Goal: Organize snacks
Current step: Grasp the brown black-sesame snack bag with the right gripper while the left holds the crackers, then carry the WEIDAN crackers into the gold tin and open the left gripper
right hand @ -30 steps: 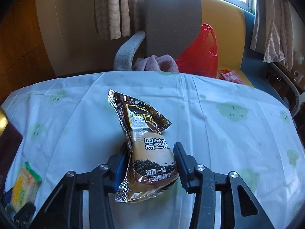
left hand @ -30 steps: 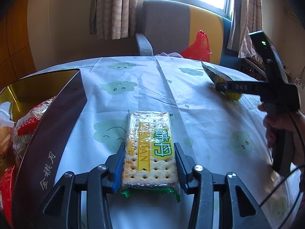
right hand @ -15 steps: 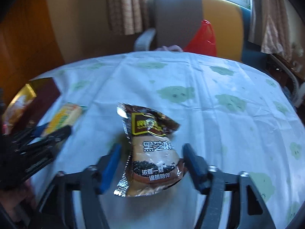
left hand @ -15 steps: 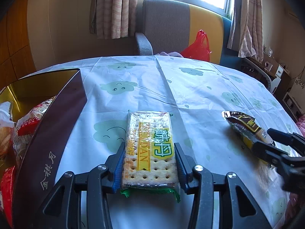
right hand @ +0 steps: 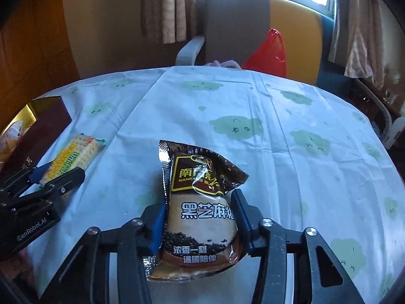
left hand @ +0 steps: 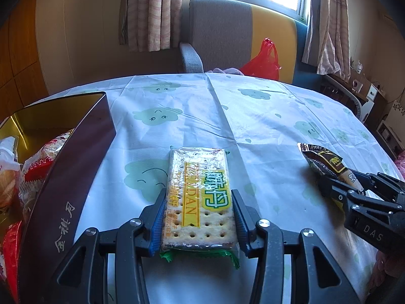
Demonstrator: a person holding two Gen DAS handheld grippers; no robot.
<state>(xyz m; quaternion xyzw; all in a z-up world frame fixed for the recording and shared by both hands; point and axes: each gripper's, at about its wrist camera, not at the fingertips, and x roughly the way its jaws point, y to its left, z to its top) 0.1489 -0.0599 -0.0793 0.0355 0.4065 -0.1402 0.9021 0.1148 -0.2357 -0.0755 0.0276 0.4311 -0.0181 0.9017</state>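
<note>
A clear cracker pack (left hand: 200, 177) with a yellow-green label lies flat on the tablecloth, and my left gripper (left hand: 198, 197) is shut on its near end, pads against both long sides. A brown black-sesame sachet (right hand: 202, 217) sits between the jaws of my right gripper (right hand: 200, 202). Those jaws are closing and their pads touch the sachet's sides. In the left wrist view the right gripper (left hand: 339, 182) and sachet (left hand: 321, 159) are low at the right. The right wrist view shows the left gripper (right hand: 57, 174) and cracker pack (right hand: 73, 157) at the left.
A dark box with a gold inside (left hand: 76, 172) stands at the left, holding several red-and-white snack packs (left hand: 38, 162). The same box (right hand: 50, 119) shows at the left of the right wrist view. Behind the round table's far edge are an armchair (left hand: 217, 33) and a red plastic bag (left hand: 263, 63).
The right gripper carried the sachet down and closer to the left gripper. Its jaws stood wider half a second ago and have closed again. The left gripper and crackers stayed put.
</note>
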